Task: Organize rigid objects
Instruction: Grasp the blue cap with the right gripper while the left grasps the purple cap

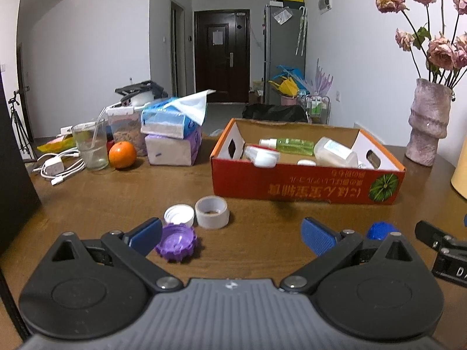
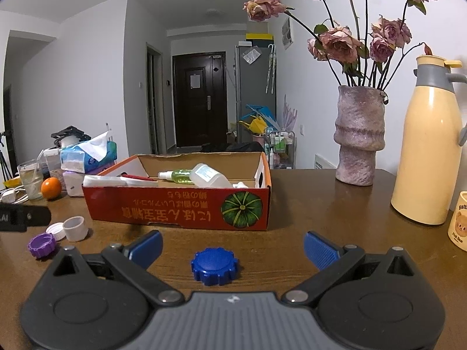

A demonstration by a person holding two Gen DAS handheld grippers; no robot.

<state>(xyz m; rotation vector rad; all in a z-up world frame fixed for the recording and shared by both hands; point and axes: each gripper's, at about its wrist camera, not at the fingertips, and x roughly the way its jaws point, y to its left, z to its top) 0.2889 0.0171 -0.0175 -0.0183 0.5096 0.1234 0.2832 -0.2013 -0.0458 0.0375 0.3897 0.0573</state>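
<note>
A blue, scallop-edged cap point(image 2: 215, 266) lies between the right tongs' point(image 2: 232, 248) spread jaws.

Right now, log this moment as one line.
left gripper open, empty | right gripper open over blue cap | purple cap, white cap, tape roll on table | box holds bottles

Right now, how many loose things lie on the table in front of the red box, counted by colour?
Purple cap: 1
Blue cap: 1
White cap: 1
White tape roll: 1
Total: 4
</note>
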